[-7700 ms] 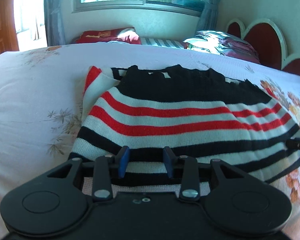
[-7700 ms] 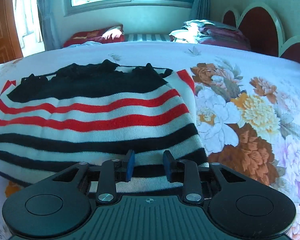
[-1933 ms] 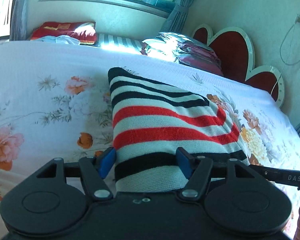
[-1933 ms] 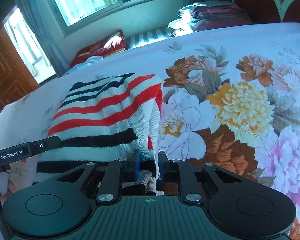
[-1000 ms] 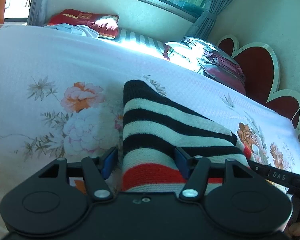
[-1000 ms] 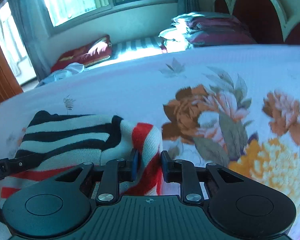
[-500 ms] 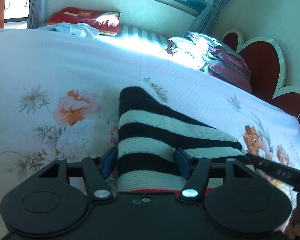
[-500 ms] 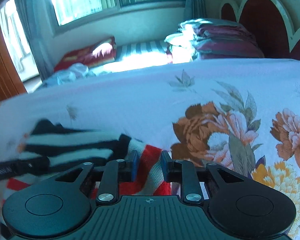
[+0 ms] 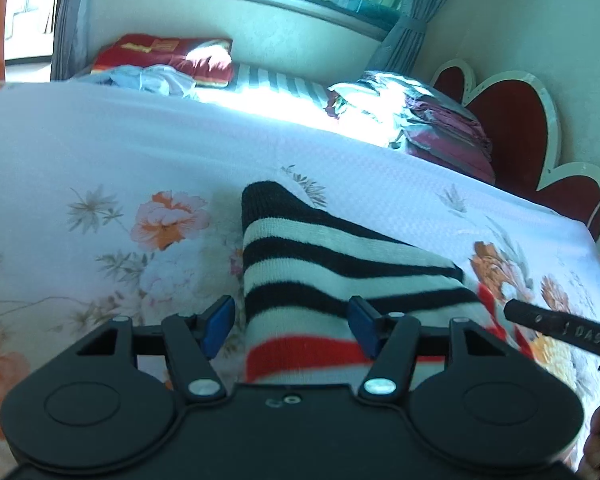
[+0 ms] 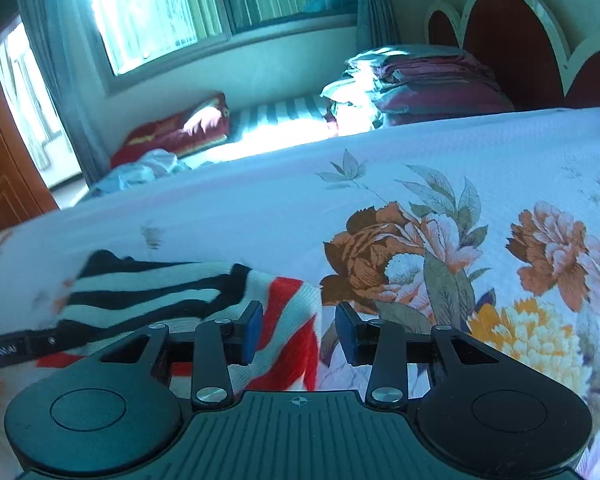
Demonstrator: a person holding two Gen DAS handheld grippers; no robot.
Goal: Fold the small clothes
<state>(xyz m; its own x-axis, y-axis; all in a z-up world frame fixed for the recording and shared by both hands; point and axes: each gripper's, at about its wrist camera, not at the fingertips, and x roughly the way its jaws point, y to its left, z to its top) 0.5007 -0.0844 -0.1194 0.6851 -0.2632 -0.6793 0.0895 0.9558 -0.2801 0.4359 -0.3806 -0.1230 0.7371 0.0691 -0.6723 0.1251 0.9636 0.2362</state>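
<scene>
- On the floral bedspread, the folded striped sweater lies as a compact bundle, black, white and red bands showing.
- Left wrist view: left gripper sits low at the near end of the sweater, its blue-padded fingers spread wide. The left pad is just beside the sweater's left edge; the right pad lies over the knit. No pinch on the cloth.
- Same view: the sweater's far end is a rounded black fold pointing away from the camera; a red band sits nearest the gripper body.
- Right wrist view: right gripper has its fingers parted, with the sweater's right edge, red and white there, lying in the gap between the pads. Cannot tell whether either pad touches the cloth.
- Right of the sweater, large orange-brown flowers are printed on the bedspread.
- Far side of the bed: red pillow, stack of maroon folded bedding, and a red scalloped headboard to the far right.
- Window with curtains on the far wall.
</scene>
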